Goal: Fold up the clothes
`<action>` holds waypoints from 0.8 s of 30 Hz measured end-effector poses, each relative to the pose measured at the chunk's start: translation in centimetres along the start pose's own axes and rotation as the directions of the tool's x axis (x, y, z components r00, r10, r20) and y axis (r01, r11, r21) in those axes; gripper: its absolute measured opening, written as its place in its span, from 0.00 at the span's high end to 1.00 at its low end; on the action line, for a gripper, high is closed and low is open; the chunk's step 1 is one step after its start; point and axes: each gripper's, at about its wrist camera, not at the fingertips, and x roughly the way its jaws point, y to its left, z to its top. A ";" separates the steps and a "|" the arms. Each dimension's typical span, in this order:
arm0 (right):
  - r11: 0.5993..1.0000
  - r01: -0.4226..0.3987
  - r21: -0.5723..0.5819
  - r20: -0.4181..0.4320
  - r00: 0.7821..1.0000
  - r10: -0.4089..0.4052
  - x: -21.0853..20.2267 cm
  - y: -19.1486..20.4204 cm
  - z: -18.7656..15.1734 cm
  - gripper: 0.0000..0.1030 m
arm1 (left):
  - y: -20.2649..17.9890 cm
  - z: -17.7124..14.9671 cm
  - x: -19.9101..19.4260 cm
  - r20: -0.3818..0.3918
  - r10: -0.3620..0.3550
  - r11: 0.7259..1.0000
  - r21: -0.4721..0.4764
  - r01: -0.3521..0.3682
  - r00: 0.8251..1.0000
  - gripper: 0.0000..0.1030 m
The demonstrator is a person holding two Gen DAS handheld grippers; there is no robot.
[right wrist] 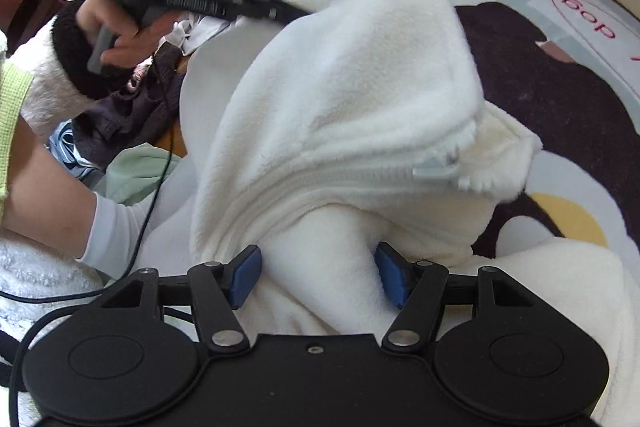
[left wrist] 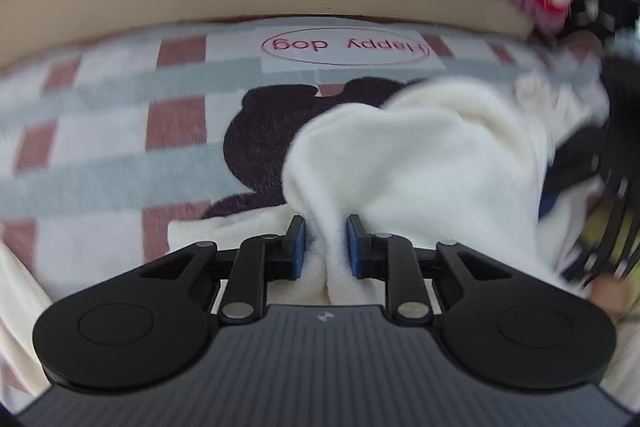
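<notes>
A: Lying on the blanket (left wrist: 100, 163) is one white fleece (left wrist: 420, 163), bunched and partly lifted, zip (right wrist: 360, 173) visible in the right view.

B: Left tongs (left wrist: 326, 241)?

A: Clamped on a fold of the fleece; blue pads (left wrist: 299, 243) press it from both sides.

B: Right tongs (right wrist: 318, 277)?

A: Apart. A thick roll of fleece sits between the pads (right wrist: 245, 277); whether they touch it, I cannot tell.

B: Surroundings?

A: Checked blanket with a dark dog print (left wrist: 256, 135) and "Happy dog" lettering (left wrist: 346, 47). In the right view, a hand (right wrist: 120, 35) grips the left tool; a heap of other clothes (right wrist: 132, 119) lies near it.
</notes>
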 end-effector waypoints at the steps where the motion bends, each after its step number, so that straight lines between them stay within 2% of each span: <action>1: 1.000 0.007 -0.002 -0.002 1.000 -0.007 0.0 0.1 -0.1 0.33 | -0.2 -0.1 0.1 0.007 0.015 1.000 0.018 -0.016 1.000 0.81; 3: 0.998 0.030 0.047 0.018 0.999 -0.031 -0.2 -1.0 0.0 0.33 | -0.3 -0.4 0.2 0.017 0.033 0.999 0.024 -0.034 0.999 0.81; 6: 0.986 0.032 0.166 0.064 0.997 -0.043 -0.9 -3.2 0.2 0.33 | 1.3 -0.6 -0.2 0.042 -0.001 0.996 -0.088 0.005 0.999 0.85; 9: 0.969 0.018 0.246 0.130 0.990 -0.052 -2.2 -4.8 0.2 0.33 | 1.5 -0.7 -1.1 0.084 0.016 0.995 -0.095 -0.008 0.996 0.86; 13: 0.948 0.055 0.314 0.231 0.964 -0.132 -4.1 -6.3 0.6 0.33 | 0.9 -0.4 -2.6 0.158 0.096 0.994 -0.065 -0.086 0.983 0.87; 14: 0.941 0.066 0.332 0.256 0.954 -0.157 -4.7 -6.7 0.7 0.33 | 1.0 -0.3 -3.1 0.176 0.089 0.994 -0.071 -0.078 0.980 0.87; 16: 0.923 0.080 0.377 0.315 0.926 -0.209 -6.2 -8.1 0.8 0.33 | 1.4 -0.5 -3.7 0.179 0.035 0.995 -0.100 -0.017 0.983 0.87; 18: 0.898 0.056 0.437 0.363 0.903 -0.232 -6.9 -10.0 0.7 0.33 | 1.8 -0.7 -4.4 0.184 -0.020 0.991 -0.128 0.044 0.983 0.87; 21: 0.867 -0.050 0.495 0.398 0.901 -0.175 -6.5 -12.6 0.3 0.33 | 2.4 -1.0 -5.3 0.194 -0.101 0.976 -0.169 0.135 0.976 0.87; 24: 0.840 -0.146 0.522 0.415 0.904 -0.101 -5.4 -14.0 0.1 0.33 | 2.9 -1.3 -6.3 0.208 -0.181 0.952 -0.209 0.225 0.961 0.87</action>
